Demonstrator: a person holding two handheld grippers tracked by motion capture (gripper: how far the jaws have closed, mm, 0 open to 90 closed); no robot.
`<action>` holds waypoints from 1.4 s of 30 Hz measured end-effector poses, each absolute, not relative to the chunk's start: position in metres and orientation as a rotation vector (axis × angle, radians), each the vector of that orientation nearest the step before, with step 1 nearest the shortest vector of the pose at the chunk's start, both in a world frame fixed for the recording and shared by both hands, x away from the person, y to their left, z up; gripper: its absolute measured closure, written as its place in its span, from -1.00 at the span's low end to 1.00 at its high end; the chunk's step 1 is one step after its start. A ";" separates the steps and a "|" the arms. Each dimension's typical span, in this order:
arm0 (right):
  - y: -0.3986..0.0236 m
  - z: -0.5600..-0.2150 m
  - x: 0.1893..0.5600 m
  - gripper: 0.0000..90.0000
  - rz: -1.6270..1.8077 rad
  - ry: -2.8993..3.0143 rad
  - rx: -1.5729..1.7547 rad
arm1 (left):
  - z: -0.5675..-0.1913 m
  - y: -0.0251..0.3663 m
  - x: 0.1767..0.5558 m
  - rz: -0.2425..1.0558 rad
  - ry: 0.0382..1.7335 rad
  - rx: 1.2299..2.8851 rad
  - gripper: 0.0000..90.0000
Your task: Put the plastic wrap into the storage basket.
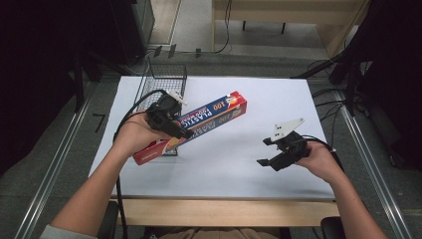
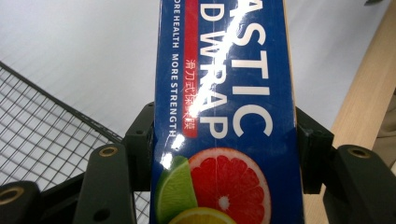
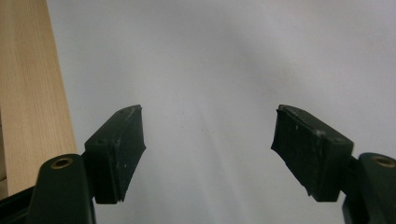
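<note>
My left gripper (image 1: 175,130) has its fingers (image 2: 140,144) clamped on both long sides of the long blue-and-red cardboard plastic wrap box (image 1: 199,124), held slanted over the white counter's (image 1: 249,164) left half, beside the black wire basket (image 1: 166,79). My right gripper (image 1: 267,152) hangs near the right edge, fingers (image 3: 119,149) wide, nothing between.

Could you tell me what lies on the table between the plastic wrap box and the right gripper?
Nothing: the high view shows bare white table between the plastic wrap box and right gripper.
</note>
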State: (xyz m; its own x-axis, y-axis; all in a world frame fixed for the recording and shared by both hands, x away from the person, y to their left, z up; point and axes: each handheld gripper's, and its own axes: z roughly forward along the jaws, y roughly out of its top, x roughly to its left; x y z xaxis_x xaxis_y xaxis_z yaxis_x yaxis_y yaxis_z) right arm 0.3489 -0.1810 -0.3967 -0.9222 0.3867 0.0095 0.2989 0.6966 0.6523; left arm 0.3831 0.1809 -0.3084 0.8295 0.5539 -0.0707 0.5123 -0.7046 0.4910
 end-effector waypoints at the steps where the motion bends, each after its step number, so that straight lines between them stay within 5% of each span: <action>1: -0.179 -0.401 0.349 -0.42 1.028 2.778 0.575 | -0.308 0.182 0.384 0.121 0.794 2.504 -0.09; 20: -0.172 -0.430 0.351 -0.42 0.962 2.774 0.654 | -0.295 0.211 0.413 0.171 1.003 2.411 -0.10; 42: -0.167 -0.441 0.353 -0.42 0.903 2.774 0.667 | -0.305 0.242 0.460 0.305 1.469 2.192 -0.10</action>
